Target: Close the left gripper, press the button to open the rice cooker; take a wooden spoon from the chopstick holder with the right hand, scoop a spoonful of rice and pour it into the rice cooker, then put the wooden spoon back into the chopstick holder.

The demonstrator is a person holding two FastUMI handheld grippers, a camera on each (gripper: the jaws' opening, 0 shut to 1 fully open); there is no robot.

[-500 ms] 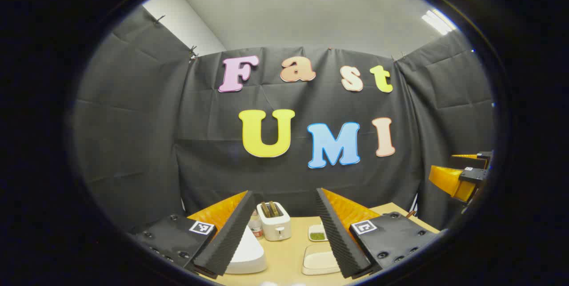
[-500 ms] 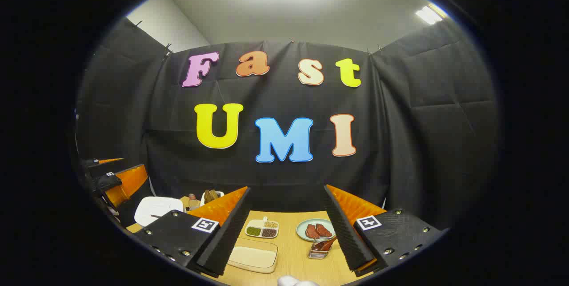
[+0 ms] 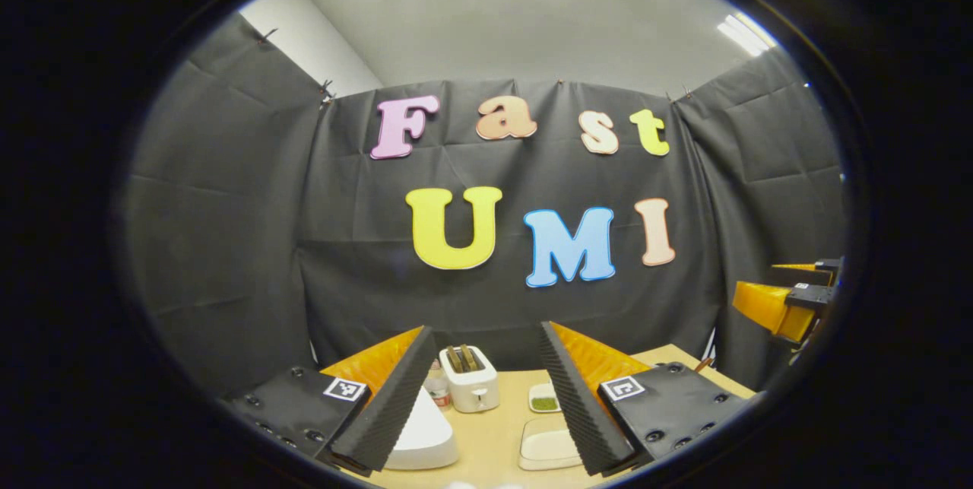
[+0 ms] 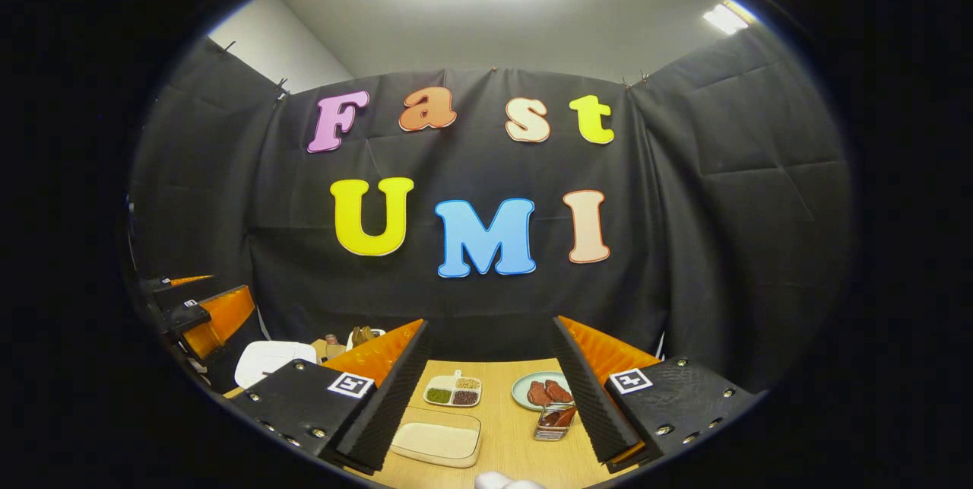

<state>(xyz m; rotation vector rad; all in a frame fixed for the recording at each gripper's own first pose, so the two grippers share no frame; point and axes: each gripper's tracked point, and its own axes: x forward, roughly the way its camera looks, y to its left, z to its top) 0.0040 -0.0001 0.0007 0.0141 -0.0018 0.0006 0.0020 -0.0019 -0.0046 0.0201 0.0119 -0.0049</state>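
Observation:
A white rice cooker (image 3: 422, 436) with its lid down sits low between my left gripper's (image 3: 486, 341) fingers, which stand wide open and hold nothing. Its white top also shows at the left of the right gripper view (image 4: 267, 360). My right gripper (image 4: 490, 337) is open and empty too, held above the table. A wire chopstick holder (image 4: 555, 423) with a wooden spoon in it sits just inside its right finger. A shallow tray of rice (image 4: 437, 441) lies near its left finger, and the tray of rice (image 3: 549, 447) shows by the left gripper's right finger.
A white toaster (image 3: 470, 384) and a small bottle (image 3: 437, 386) stand at the back of the wooden table (image 4: 502, 428). A divided dish of grains (image 4: 454, 392) and a plate of meat pieces (image 4: 541, 390) lie beyond the rice tray. Black cloth walls close in the booth.
Both views have shifted only slightly; the table objects sit a little higher in the right gripper view. Both grippers stay open and nothing has been touched.

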